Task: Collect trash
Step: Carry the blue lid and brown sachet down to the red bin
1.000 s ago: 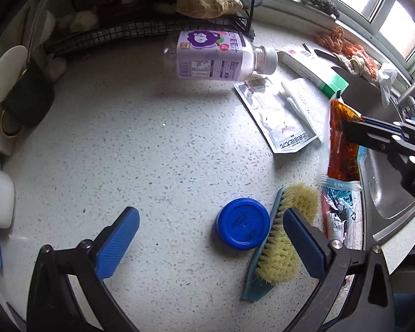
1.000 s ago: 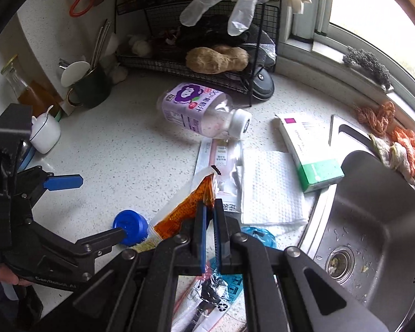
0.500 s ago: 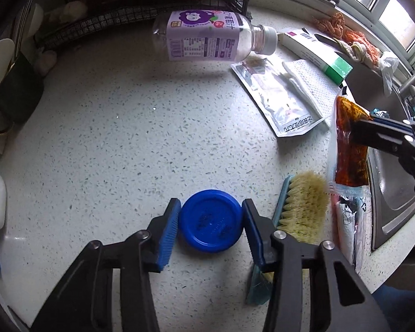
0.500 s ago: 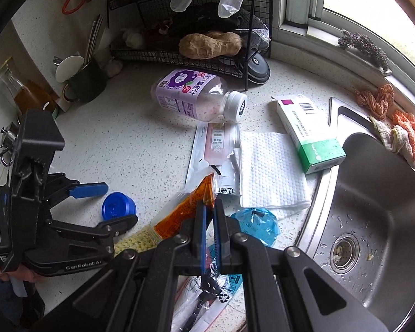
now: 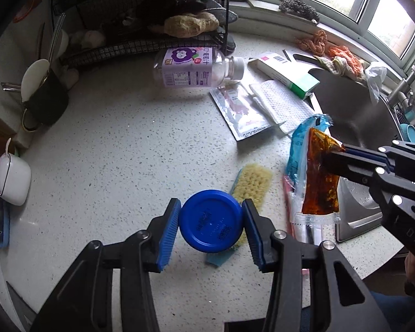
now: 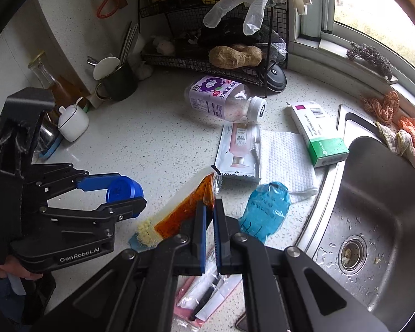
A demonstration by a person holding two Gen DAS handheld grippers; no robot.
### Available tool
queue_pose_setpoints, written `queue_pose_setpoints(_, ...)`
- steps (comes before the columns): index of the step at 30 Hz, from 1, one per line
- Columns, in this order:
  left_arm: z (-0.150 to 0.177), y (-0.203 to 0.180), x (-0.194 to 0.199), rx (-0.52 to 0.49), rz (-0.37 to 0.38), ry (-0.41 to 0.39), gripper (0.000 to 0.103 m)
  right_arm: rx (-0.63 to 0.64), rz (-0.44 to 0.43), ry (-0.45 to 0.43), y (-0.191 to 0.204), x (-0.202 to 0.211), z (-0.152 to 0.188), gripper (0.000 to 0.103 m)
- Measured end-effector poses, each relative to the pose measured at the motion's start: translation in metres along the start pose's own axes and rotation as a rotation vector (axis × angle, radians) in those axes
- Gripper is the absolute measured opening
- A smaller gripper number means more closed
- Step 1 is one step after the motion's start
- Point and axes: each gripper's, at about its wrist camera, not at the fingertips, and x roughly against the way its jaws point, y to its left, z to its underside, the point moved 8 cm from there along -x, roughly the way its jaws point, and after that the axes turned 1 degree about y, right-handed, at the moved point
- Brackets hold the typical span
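Note:
My left gripper (image 5: pixel 210 227) is shut on a round blue lid (image 5: pixel 210 223) and holds it above the speckled counter; the lid also shows in the right wrist view (image 6: pixel 124 191). My right gripper (image 6: pixel 209 221) is shut on an orange-brown sauce packet (image 6: pixel 188 210), which hangs at the right in the left wrist view (image 5: pixel 321 177). A purple-labelled plastic bottle (image 5: pixel 192 67) lies on its side at the back. A white pouch (image 5: pixel 242 112), a paper towel (image 5: pixel 280 105), a blue wrapper (image 6: pixel 265 210) and a green-and-white box (image 6: pixel 316 132) lie near the sink.
A yellow-bristled brush (image 5: pixel 250 185) lies on the counter below the lid. A steel sink (image 6: pixel 379 210) is at the right. A black wire rack (image 6: pixel 215 41) stands at the back, a dark cup (image 5: pixel 45 99) and a white pot (image 5: pixel 12 178) at the left. Small packets (image 6: pixel 204 298) lie at the counter's front edge.
My left gripper closed on the blue lid and lifted it off the counter. My right gripper kept hold of the sauce packet and rose a little.

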Motion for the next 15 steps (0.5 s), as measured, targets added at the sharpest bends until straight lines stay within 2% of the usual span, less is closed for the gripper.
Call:
queue_pose_setpoints(3,0.012,-0.014,0.014,-0.007,0.002,-0.019,0.043,0.0,0.008,-0.024,-0.002,0.019,0.018,0.004)
queue_pose_setpoints(8,0.036,-0.06,0.035,-0.057,-0.005,-0.042,0.043,-0.028,0.026,-0.033,-0.012,0.052,0.058,0.004)
queue_pose_setpoints(15,0.083,-0.138,0.063,-0.155,0.051,-0.062,0.043,-0.101,0.07,-0.065,-0.025,0.108,0.124,0.004)
